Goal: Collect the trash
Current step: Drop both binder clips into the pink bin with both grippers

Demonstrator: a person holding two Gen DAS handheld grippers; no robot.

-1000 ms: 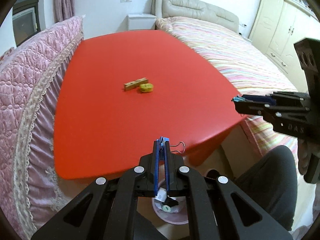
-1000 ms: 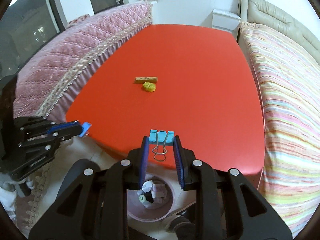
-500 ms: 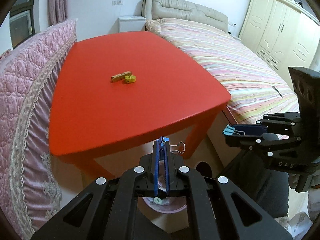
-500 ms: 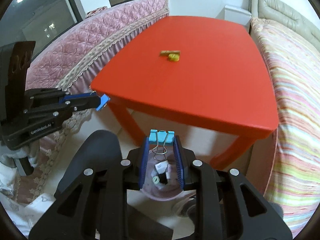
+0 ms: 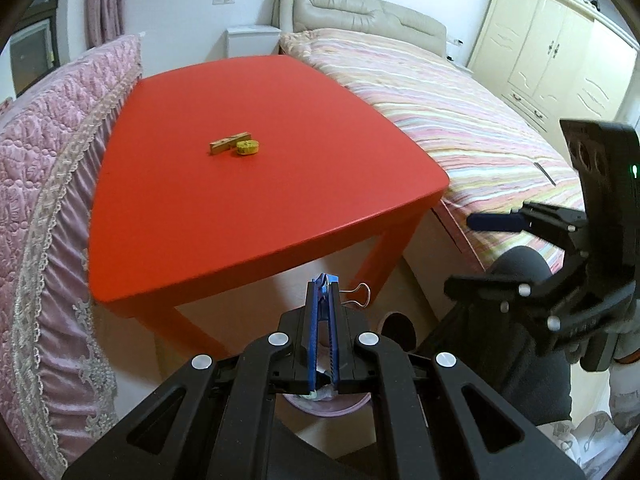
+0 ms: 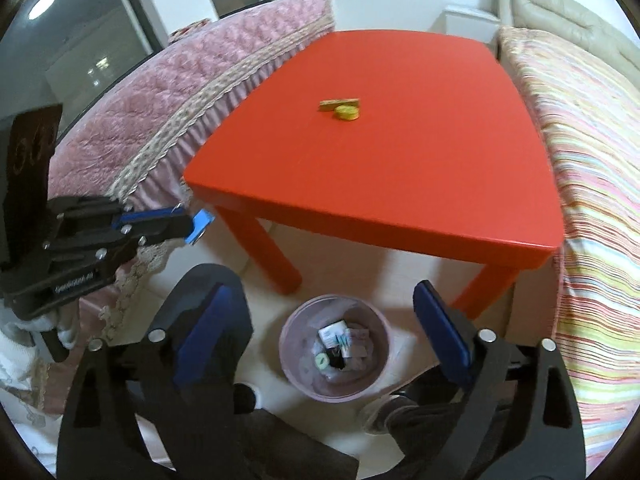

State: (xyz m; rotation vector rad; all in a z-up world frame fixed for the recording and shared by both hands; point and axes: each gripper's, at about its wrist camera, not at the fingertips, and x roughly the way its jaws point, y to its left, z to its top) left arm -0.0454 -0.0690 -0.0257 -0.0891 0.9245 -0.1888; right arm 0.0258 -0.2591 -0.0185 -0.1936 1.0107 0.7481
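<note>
- My right claw is opening right now. A moment ago it pinched a light blue clip, and now nothing is between its two blue pads.
- I think the clip dropped into the pink bin just below, but I cannot pick it out among the scraps in there.
- The bin sits on the floor by the near edge of the red table. It already holds small boxes and a little ring.
- So I judge one more piece of trash is done, and this claw is free for the next one.
- My left claw is closed tight on a blue clip. The clip's wire loop sticks out to the right.
- It has come back from over the table to the floor side, like the right one. Only a bit of the bin's rim shows, under the claw's arms.
- From my right camera, the left claw hangs off to the side of the bin, not over it. I would move it across before I let go.
- Two things are left on the table: a wooden clothes peg and a small yellow round thing, touching or nearly so.
- The person's dark knee is close beside the bin, and the table leg stands just behind it. I would watch for both.
- A pink quilted bed and a striped bed stand on either side of the table.
</note>
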